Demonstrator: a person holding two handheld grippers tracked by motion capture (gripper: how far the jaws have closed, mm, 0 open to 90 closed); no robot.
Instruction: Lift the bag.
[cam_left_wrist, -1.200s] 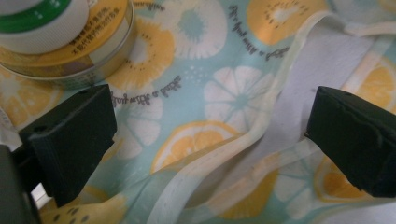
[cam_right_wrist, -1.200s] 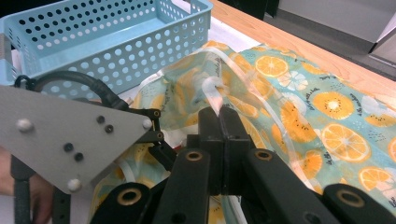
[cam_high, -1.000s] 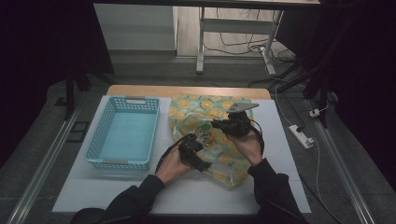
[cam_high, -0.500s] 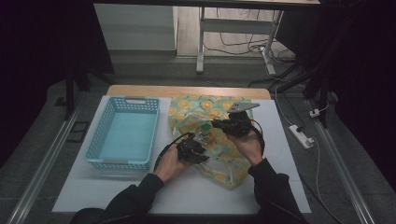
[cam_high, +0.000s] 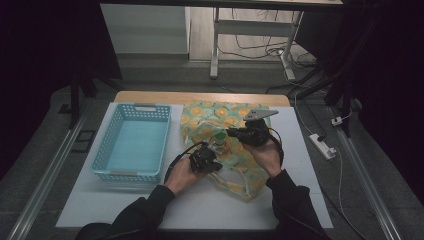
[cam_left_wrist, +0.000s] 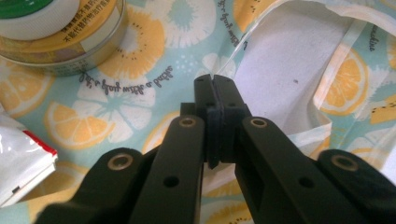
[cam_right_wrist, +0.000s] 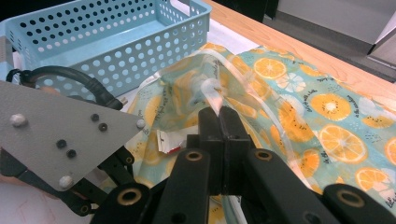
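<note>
My right gripper (cam_right_wrist: 219, 114) pinches the bag (cam_high: 227, 125) rim up; the left gripper (cam_left_wrist: 215, 86) has just clamped the near rim, with the can (cam_left_wrist: 60, 35) inside at its ten o'clock.

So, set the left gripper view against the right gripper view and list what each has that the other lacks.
Left gripper view: a can lying on the bag, and the bag's white lining.
Right gripper view: the blue basket and the wooden table edge.
Both: the fruit-print bag and a white-and-red packet.
</note>
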